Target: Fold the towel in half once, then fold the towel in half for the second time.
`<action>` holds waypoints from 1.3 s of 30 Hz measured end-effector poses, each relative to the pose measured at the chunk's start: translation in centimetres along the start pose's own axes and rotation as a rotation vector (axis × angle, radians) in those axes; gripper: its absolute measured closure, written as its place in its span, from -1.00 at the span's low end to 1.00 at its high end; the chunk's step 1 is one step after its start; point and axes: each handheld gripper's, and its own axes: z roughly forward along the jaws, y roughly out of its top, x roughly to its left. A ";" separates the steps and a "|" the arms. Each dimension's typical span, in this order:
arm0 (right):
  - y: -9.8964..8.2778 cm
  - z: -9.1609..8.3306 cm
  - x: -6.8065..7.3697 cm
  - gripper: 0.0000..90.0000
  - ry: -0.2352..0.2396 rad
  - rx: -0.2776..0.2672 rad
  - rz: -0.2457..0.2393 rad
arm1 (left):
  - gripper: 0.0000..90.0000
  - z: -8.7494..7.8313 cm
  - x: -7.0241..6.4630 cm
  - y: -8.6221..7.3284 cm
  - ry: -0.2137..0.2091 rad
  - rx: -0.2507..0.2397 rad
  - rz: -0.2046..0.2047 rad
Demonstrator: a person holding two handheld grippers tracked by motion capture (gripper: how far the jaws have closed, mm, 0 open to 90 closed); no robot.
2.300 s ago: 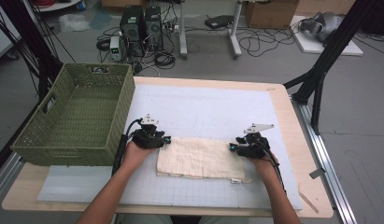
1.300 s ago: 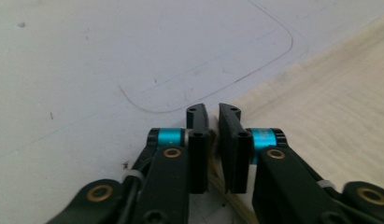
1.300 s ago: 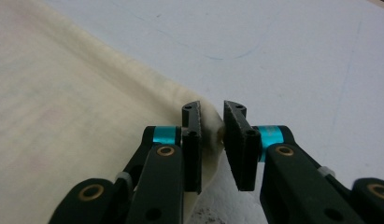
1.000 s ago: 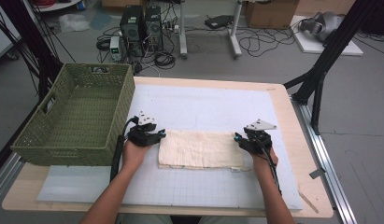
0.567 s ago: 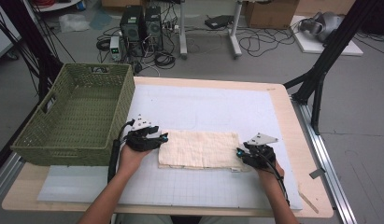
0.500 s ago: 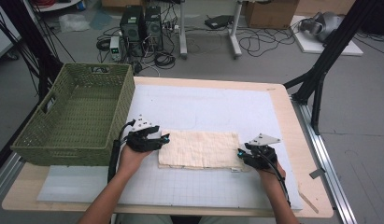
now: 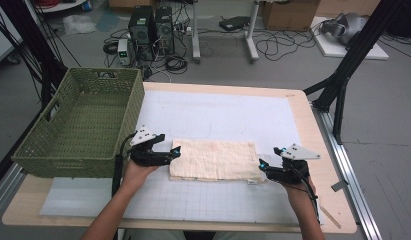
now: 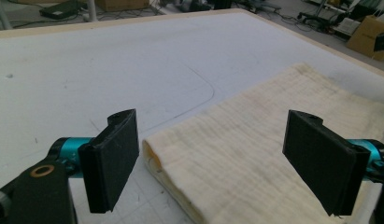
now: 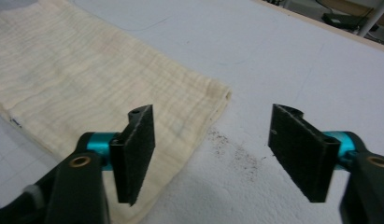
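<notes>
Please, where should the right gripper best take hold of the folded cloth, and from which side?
Probably at the cloth's right short edge, coming in low from the right. The right gripper already faces that end with jaws open, and the layered edge there lies flat on the mat.

Probably a lab: computer towers [image 7: 152, 25], floor cables [image 7: 273, 47], rig struts [image 7: 343, 90].

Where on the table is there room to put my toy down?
The biggest bare patch is the white mat behind the folded cloth, from the basket across to the table's right edge. A narrower strip lies in front of the cloth, between the two forearms. It is crowded at the cloth's ends, where the left gripper and right gripper sit.
</notes>
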 end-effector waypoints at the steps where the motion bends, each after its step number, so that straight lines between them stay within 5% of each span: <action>1: -0.1 -0.1 -0.2 -0.44 0.002 -0.003 0.003 | -0.58 -0.1 -0.1 0.1 0.004 -0.004 0.005; 6: -0.6 -0.3 -1.3 -0.60 0.020 -0.005 0.076 | -0.58 -0.3 -0.5 0.0 -0.022 -0.017 0.022; 13: -0.3 -0.5 -1.3 -0.69 -0.035 -0.014 0.041 | -0.58 -0.4 -0.5 -0.1 -0.022 -0.007 0.027; 27: -0.2 -0.4 -1.1 -0.72 -0.045 -0.027 0.035 | -0.57 -0.2 -0.5 -0.2 0.001 0.008 0.034; 39: -0.5 0.0 -1.2 -0.72 -0.027 -0.006 0.049 | -0.58 -0.2 0.2 -0.3 0.027 0.011 -0.010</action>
